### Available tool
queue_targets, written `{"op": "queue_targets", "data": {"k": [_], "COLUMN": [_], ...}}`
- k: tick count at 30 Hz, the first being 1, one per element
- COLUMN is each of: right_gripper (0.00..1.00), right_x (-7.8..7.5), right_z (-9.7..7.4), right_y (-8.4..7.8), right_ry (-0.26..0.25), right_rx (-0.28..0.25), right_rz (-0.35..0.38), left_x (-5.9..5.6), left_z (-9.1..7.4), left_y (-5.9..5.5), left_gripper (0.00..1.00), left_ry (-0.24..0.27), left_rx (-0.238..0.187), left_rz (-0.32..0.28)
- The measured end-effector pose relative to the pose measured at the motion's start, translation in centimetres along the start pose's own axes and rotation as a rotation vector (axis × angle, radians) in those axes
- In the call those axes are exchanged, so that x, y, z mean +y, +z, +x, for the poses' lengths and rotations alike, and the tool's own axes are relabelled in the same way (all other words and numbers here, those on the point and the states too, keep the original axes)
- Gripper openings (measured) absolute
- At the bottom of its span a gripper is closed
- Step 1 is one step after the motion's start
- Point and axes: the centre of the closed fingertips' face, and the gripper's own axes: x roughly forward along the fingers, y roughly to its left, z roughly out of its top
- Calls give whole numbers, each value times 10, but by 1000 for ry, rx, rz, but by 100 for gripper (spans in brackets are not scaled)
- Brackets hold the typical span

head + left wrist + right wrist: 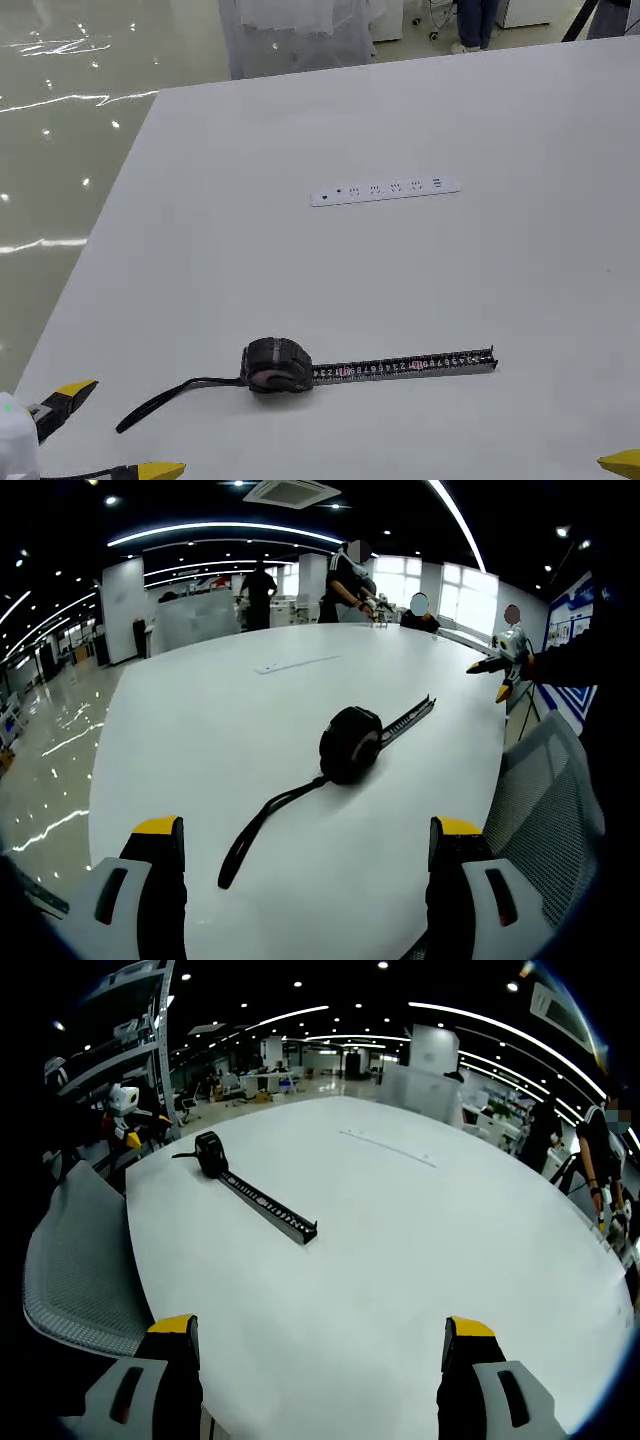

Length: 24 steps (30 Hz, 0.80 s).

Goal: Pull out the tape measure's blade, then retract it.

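The left gripper (307, 830) is hovering at the table's (300, 270) near-left corner, with its jaws pointing across the top at the tape measure (277, 364). The right gripper (320, 1326) is hanging at the near edge, well off to the right, and is aiming over bare table.

The tape measure is lying on its side close to the near edge, a black rounded case. Its blade (405, 366) is resting flat, drawn out to the right and running roughly along that edge. Its black strap (165, 400) is trailing left toward the near-left corner. In the left gripper view the strap's free end is lying between the spread jaws, clear of both.

Both claws are standing wide apart, released, gripping and touching nothing. A white power strip (385, 190) is lying farther in, toward the table's middle.
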Motion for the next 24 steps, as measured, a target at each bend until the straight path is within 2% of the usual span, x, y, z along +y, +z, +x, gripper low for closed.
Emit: {"op": "queue_targets", "data": {"k": [8,11,12,14,16,20,22,24], "right_gripper": [99,96,96,98,99,99,99,99], "right_x": [1,0,-1,-1,-1,0,2,4], "right_z": [0,1,2,3,5,8,11,13], "right_y": [-1,-1,1,4,7,8,6,5], "right_ry": [3,11,7,12,18,51,73,87], "right_rx": [18,30,32,26,28,41,55,66], "right_rz": [-31,-44,-49,-40,-50,-57,-57,-62], "left_x": [-2,-2,-3,0,-3,-6,-11,-15], "left_z": [4,5,8,9,11,17,21,23], "left_y": [3,9,8,7,10,14,14,16], "left_gripper": [99,99,99,99,99,99,99,99], "left_ry": [-9,-12,-20,-6,-11,-9,-34,-46], "left_rx": [6,-29,-19,-11,-12,-5,-1,-5], "left_rz": [21,12,-14,24,12,22,-4,-3]}}
